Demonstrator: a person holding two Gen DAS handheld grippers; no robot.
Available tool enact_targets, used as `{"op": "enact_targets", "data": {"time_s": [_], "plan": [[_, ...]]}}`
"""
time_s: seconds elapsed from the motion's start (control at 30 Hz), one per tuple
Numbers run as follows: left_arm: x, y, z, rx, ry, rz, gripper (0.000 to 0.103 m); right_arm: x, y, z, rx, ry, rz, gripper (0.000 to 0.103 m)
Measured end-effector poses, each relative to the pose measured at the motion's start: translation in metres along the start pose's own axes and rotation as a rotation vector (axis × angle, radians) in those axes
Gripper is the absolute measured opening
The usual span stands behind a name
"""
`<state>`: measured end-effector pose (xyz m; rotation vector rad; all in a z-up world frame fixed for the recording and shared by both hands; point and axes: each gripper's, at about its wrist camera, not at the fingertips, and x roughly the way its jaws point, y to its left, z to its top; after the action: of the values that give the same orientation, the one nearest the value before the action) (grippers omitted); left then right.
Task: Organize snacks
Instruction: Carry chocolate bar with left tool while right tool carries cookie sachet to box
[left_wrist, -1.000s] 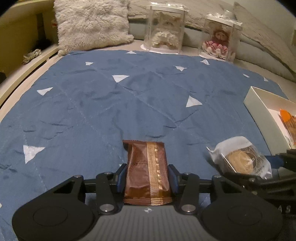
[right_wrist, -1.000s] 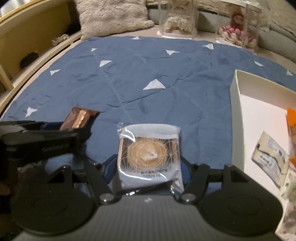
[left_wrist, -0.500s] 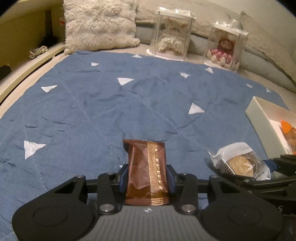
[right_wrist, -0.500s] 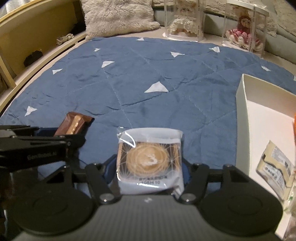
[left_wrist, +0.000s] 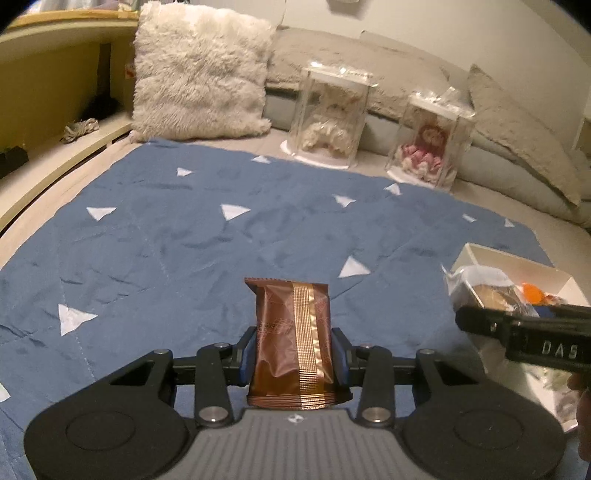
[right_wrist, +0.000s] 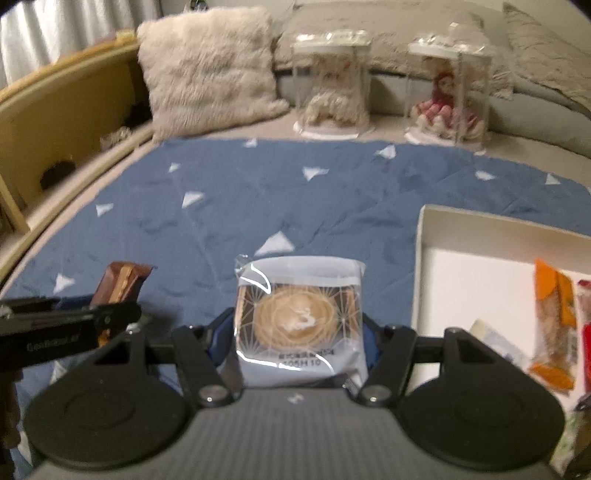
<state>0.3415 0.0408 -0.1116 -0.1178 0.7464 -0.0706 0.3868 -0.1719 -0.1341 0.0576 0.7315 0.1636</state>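
On my left wrist view, the left hand-held gripper (left_wrist: 294, 360) is clamped on a brown snack bar (left_wrist: 293, 341), lifted over the blue quilt (left_wrist: 184, 251). On my right wrist view, the right hand-held gripper (right_wrist: 299, 341) pinches a clear-wrapped round pastry (right_wrist: 299, 321) beside the white box (right_wrist: 476, 266) at the quilt's right edge.

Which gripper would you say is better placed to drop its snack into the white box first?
The right gripper: its clear-wrapped round pastry sits just beside the white box; the left is farther away.
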Motion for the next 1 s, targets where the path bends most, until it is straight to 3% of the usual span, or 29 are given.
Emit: {"op": "enact_targets", "data": {"time_s": [0.33, 0.53, 1.0], "plan": [[-0.023, -0.032, 0.019, 0.016, -0.081, -0.054, 0.042, -0.03, -0.031, 0.011, 0.018, -0.088, -0.042, 0.07], [-0.024, -0.076, 0.027, 0.051, -0.085, -0.118, 0.042, -0.053, -0.058, 0.007, 0.02, -0.114, -0.077, 0.07], [-0.015, -0.188, 0.028, 0.151, -0.069, -0.228, 0.042, -0.12, -0.184, -0.015, 0.095, -0.156, -0.275, 0.071]]}}
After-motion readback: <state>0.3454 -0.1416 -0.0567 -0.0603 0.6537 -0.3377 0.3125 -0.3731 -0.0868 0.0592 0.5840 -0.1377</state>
